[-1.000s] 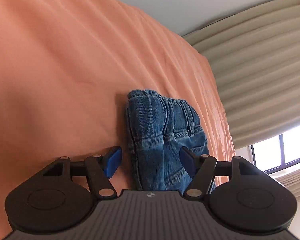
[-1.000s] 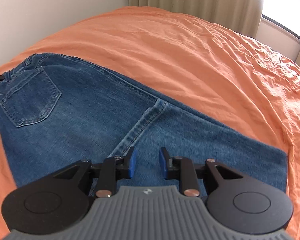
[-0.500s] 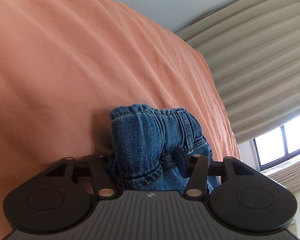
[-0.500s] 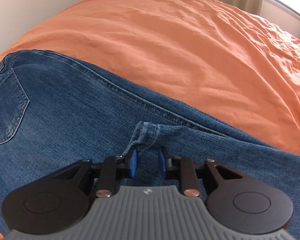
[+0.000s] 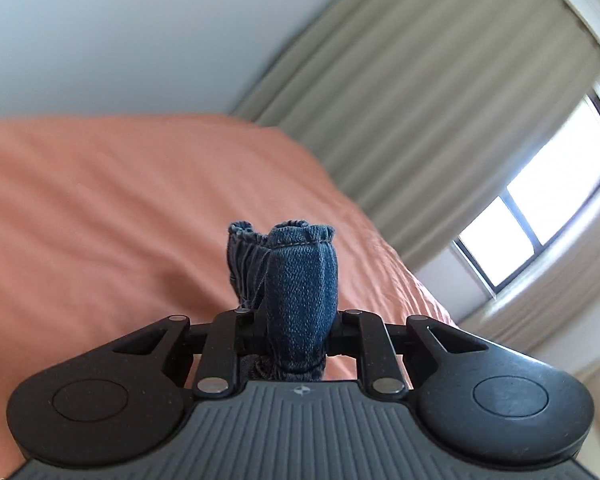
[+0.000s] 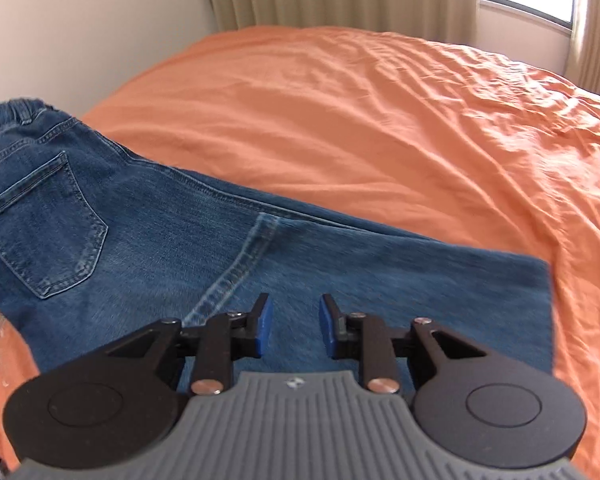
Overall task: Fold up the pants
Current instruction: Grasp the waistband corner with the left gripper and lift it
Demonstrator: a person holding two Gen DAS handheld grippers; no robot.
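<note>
Blue denim pants (image 6: pixel 148 240) lie folded in half lengthwise on the orange bed, back pocket up, waistband at the far left, legs running right. My left gripper (image 5: pixel 294 332) is shut on the bunched waistband (image 5: pixel 300 280) and holds it raised above the bed. Its pads are hidden by the denim. My right gripper (image 6: pixel 296 330) is open and empty, hovering just above the thigh area near the crotch seam (image 6: pixel 236 276).
The orange bedsheet (image 6: pixel 380 128) covers the whole bed, wrinkled toward the right. Beige curtains (image 5: pixel 440 100) and a window (image 5: pixel 540 216) stand beyond the bed. A white wall (image 6: pixel 80 32) runs along the far left side.
My left gripper closed on the waistband and lifted it, tilting up toward the wall. My right gripper dipped to the crotch seam, then pulled back and stands a bit wider open.
</note>
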